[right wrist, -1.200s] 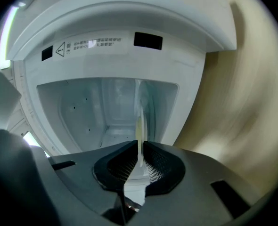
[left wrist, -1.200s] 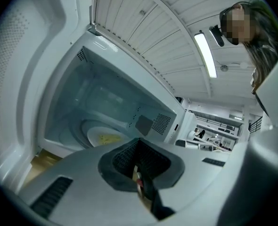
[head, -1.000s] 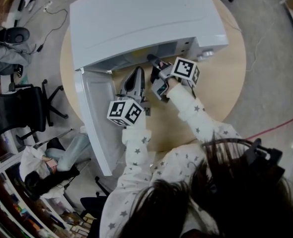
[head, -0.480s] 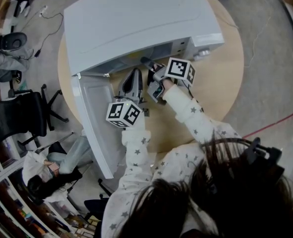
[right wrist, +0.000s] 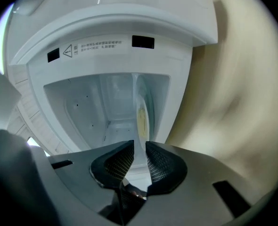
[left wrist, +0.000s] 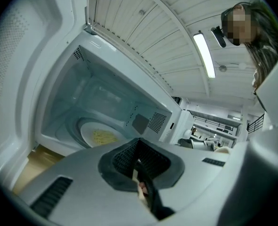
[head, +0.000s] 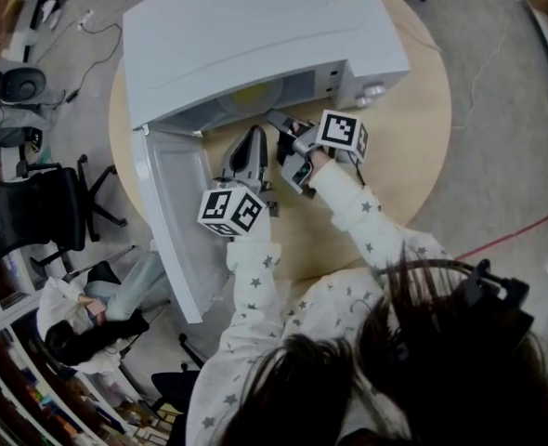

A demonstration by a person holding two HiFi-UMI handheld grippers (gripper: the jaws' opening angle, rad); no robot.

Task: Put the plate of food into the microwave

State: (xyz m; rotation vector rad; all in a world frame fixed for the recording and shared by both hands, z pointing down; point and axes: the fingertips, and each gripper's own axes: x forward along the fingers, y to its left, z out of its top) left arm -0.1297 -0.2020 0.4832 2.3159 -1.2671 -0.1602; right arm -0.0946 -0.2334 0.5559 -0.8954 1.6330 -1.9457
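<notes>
Right gripper (right wrist: 139, 146) slightly parted; white plate (left wrist: 88, 132) with yellow food (left wrist: 104, 136) inside microwave (left wrist: 59, 91).

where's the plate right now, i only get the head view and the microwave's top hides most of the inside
Observer: The left gripper view shows the plate of yellow food lying flat on the floor inside the microwave.
Operator: is the right gripper gripping it
Observer: No. In its own view the right gripper has its jaws slightly apart, and the plate lies beyond them.
Operator: and the left one
Observer: The left gripper is shut on nothing, aimed at the open cavity.
</notes>
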